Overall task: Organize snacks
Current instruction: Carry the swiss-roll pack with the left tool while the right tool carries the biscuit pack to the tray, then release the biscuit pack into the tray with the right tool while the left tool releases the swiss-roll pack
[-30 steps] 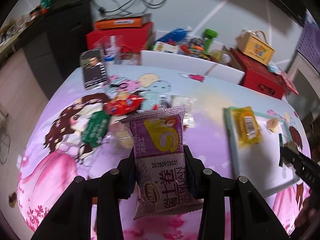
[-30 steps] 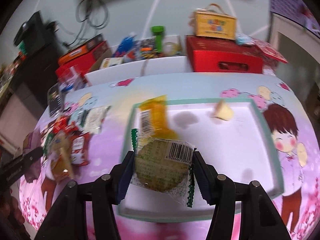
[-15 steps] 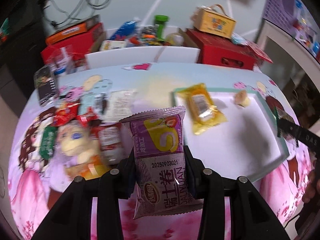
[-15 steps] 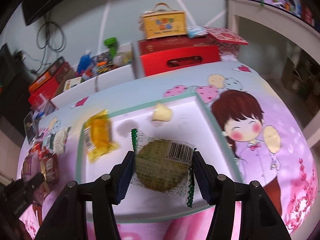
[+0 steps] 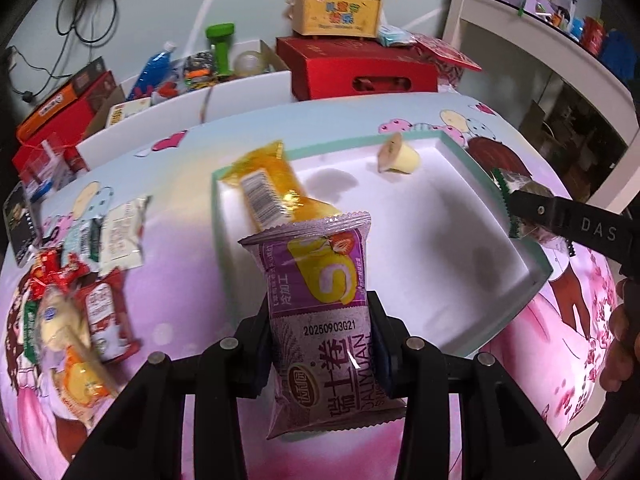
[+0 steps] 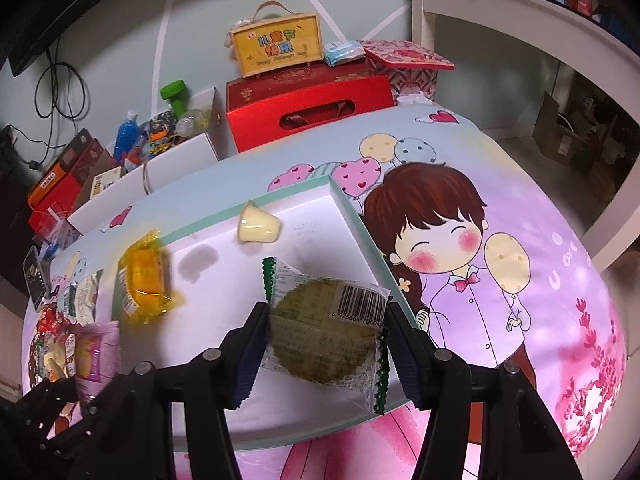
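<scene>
My left gripper is shut on a purple roll-cake packet, held above the near left edge of the white tray. My right gripper is shut on a clear packet with a round green cake, over the tray's near right part. Inside the tray lie a yellow packet and a small pale jelly cup. In the right wrist view the yellow packet sits left, the jelly cup at the far edge. The right gripper's finger shows at the left view's right edge.
A heap of loose snacks lies on the cartoon tablecloth left of the tray. Behind the table stand a red box with a yellow carry case on top, a white bin of bottles and a white shelf at the right.
Both grippers swung right with their packets still clamped. The tray now sits under both of them, and the snack heap has slid to the left edge of the left view.
</scene>
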### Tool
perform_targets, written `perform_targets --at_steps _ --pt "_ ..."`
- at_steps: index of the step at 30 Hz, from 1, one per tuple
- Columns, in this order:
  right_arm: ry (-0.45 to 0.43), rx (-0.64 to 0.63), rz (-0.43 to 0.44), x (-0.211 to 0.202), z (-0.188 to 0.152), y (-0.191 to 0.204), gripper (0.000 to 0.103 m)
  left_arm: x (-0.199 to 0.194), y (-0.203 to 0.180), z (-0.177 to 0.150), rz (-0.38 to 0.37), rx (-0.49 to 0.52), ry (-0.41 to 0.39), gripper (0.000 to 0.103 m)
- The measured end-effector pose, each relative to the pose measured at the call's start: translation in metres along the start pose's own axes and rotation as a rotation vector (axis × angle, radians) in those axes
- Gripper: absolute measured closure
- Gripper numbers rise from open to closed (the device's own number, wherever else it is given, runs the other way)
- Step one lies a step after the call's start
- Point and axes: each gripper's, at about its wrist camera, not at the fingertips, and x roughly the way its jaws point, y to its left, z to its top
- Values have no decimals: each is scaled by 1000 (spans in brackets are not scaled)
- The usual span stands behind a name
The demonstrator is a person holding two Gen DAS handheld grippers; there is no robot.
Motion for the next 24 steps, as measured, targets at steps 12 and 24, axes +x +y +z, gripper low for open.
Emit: perform_targets --at_steps 12,24 --pt "43 -11 6 16 -5 5 42 10 -1 2 -3 -5 -11 60" --pt "71 2 9 25 -6 4 39 9 -1 3 -1 1 -14 44"
